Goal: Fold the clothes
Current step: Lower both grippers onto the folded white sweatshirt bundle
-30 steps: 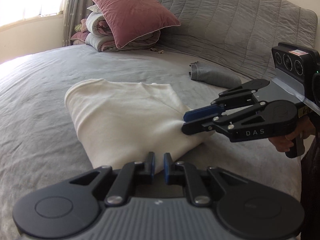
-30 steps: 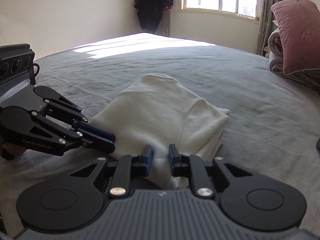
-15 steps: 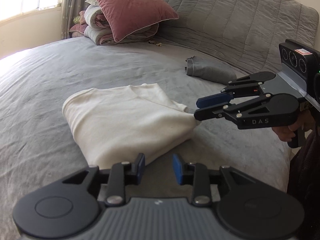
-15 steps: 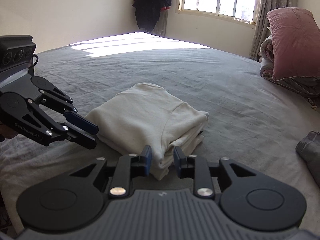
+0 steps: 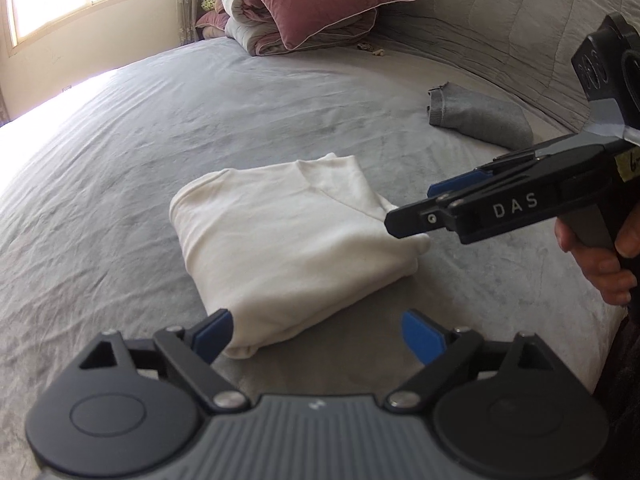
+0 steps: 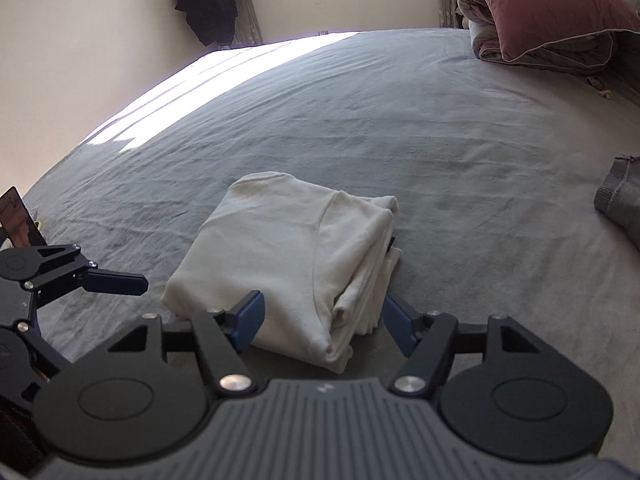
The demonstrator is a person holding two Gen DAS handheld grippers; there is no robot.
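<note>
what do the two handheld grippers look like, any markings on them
Both are black linkage grippers with blue pads and a ribbed grey body. The right gripper bears white "DAS" lettering and a grey pistol handle. The left gripper has round black discs and silver pivot screws.

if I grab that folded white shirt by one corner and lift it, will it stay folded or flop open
It would probably flop open. The folded white shirt is soft knit, and its loose layers show stacked along the right edge with nothing binding them. It looks light, so pushing it may bunch it against the wrinkled grey bedspread rather than slide it neatly. Supporting both sides seems safer.
</note>
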